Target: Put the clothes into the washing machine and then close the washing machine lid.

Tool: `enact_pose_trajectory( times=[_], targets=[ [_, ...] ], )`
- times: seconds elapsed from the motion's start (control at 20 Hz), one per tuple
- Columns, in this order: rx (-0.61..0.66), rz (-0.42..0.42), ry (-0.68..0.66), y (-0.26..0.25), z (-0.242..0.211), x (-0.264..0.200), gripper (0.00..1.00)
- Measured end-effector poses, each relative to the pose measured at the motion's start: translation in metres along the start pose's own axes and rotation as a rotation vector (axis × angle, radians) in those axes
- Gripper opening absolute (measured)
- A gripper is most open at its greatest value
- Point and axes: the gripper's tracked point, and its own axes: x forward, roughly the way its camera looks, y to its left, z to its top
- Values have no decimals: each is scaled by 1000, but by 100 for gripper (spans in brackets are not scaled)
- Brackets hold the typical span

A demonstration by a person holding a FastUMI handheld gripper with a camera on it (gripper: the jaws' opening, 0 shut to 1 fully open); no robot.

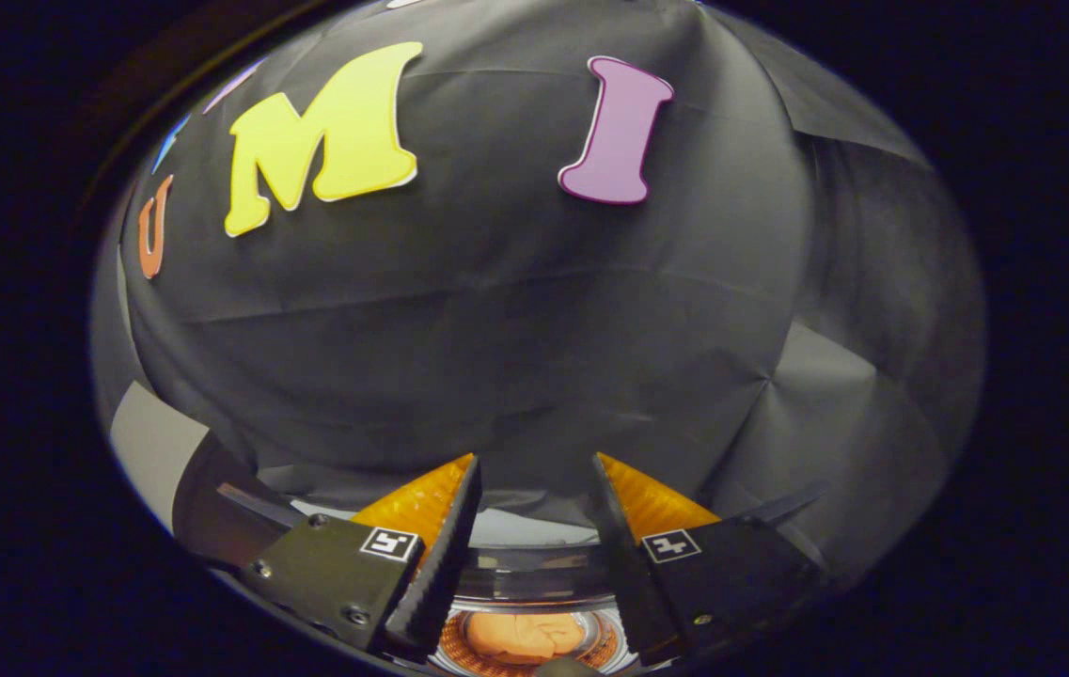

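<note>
Orange cloth [520, 635], soft and bunched up, lies down inside the round drum of the washing machine [534, 564]. You can see it low down between the two fingers, sitting in the shiny tub with little holes around it. The gripper [534, 489] is held up above the machine, and its two fingers are spread apart with a wide gap between them. Nothing is in that gap, so the fingers are not holding the cloth or touching it. The curved rim of the machine's opening runs across just under the fingertips, and the opening shows no cover over it, since you can look straight down onto the cloth. Beyond the fingers hangs the black cloth wall [496, 310] of the booth, with folds and creases in it.
</note>
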Motion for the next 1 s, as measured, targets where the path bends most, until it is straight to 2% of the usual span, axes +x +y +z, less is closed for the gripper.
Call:
enact_pose_trajectory(
  times=[0.6,1.0],
  targets=[
    [20,11,-227,0,2,-10,73],
    [24,14,-254,-1,-9,-27,74]
  ],
)
